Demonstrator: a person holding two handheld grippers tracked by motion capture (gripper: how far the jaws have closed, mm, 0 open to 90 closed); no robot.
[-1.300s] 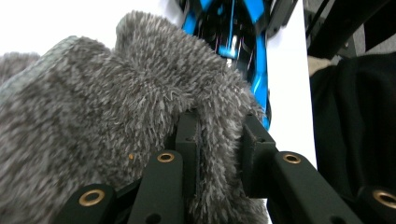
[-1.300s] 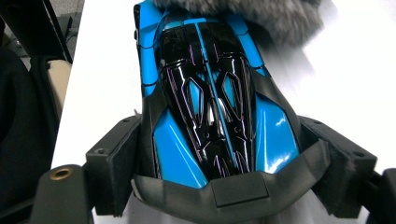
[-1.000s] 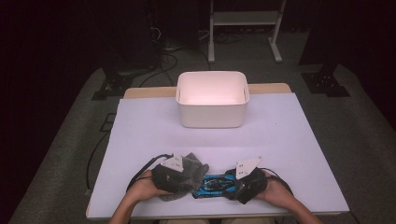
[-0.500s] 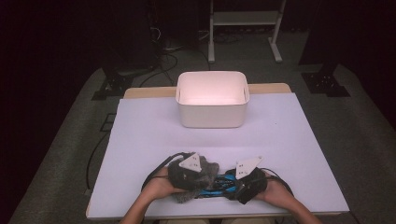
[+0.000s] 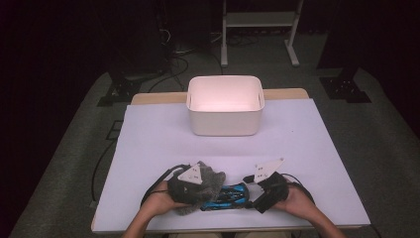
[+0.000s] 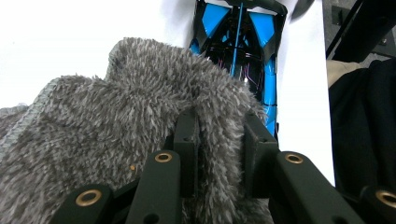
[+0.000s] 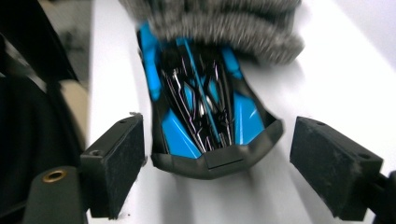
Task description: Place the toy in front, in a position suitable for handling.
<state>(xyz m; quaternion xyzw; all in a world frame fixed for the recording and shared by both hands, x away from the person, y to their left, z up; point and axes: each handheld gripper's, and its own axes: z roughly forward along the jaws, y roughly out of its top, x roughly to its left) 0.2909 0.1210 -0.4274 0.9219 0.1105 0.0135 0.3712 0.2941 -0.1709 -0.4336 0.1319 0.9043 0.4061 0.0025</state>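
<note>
A blue and black toy car [image 5: 232,196] lies near the table's front edge. A grey fluffy cloth [image 5: 212,180] is draped over its left end. My left gripper [image 5: 202,192] is shut on a fold of that cloth [image 6: 116,116], with the fold pinched between its jaws [image 6: 219,135] and the car [image 6: 261,28] just beyond. My right gripper [image 5: 256,197] is at the car's right end. Its jaws stand open [image 7: 219,149] on either side of the car's end [image 7: 201,107], with the pads not pressing on it. The cloth [image 7: 224,23] covers the car's far end.
A white plastic bin [image 5: 225,124] stands empty at the back middle of the white-covered table [image 5: 163,134]. The person's hands hold both grippers at the front edge. Cables trail from each gripper. Dark floor and stands surround the table.
My left gripper has shifted slightly to the right with the cloth, further over the car's left end. The right gripper and the car have stayed put.
</note>
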